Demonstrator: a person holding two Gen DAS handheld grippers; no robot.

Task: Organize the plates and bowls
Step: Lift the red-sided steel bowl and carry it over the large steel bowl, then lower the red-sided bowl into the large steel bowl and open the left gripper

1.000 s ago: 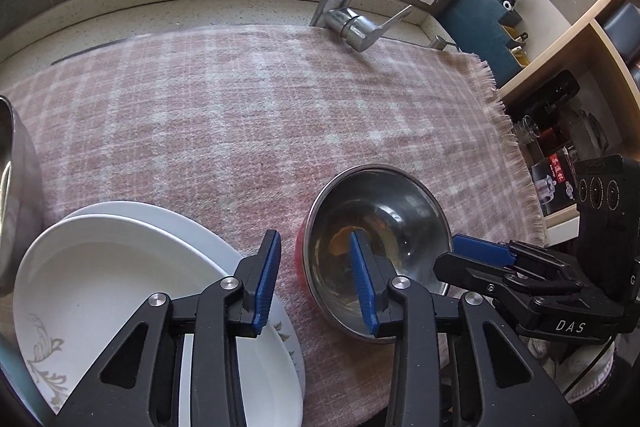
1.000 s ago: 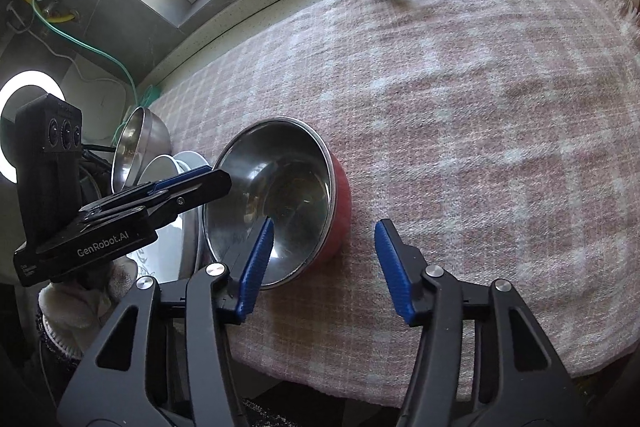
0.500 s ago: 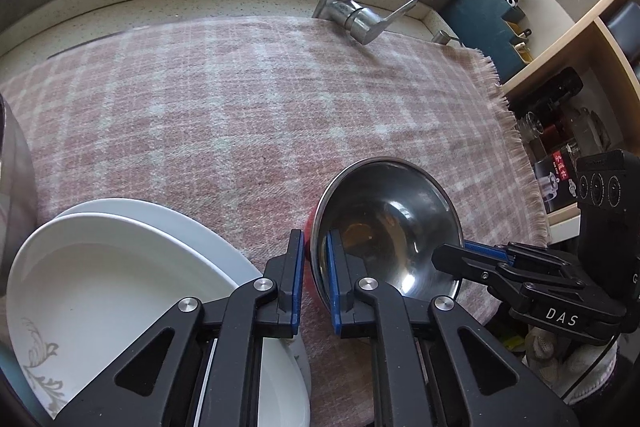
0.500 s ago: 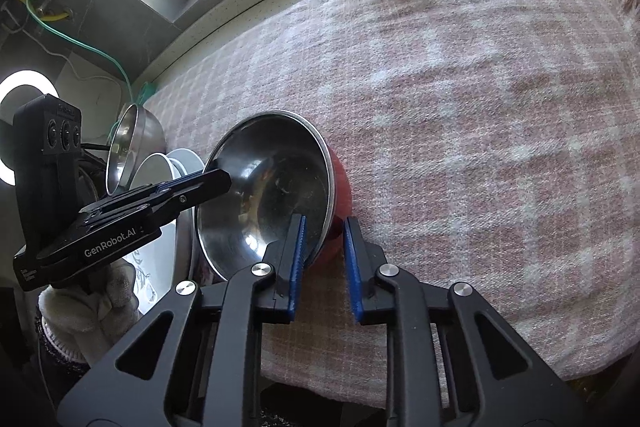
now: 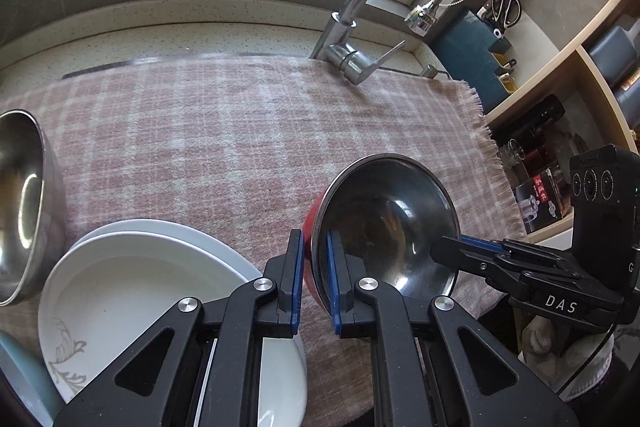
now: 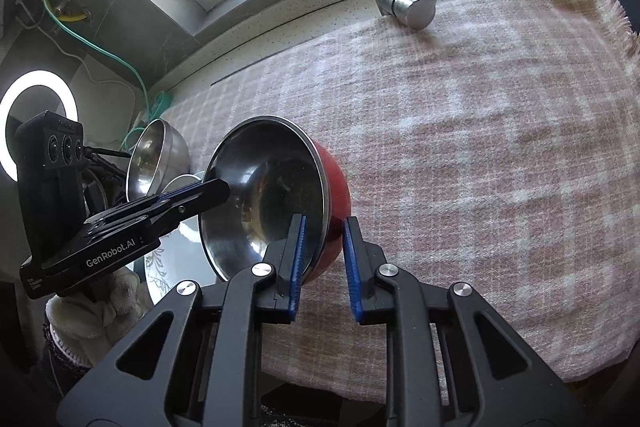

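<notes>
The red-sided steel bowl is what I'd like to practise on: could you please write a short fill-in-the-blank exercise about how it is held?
1. Both the left gripper and the right gripper are shut on the bowl's ____.
2. The bowl is steel inside and ____ outside.
3. Beside it lie stacked ____ plates.
4. The checked cloth is pink and ____.

Missing words: rim; red; white; white

We see 2 close wrist views, each looking forward along its claw toward the faucet (image 5: 360, 39); both share the red bowl (image 6: 280, 203) and checked cloth (image 5: 208, 131).
</notes>
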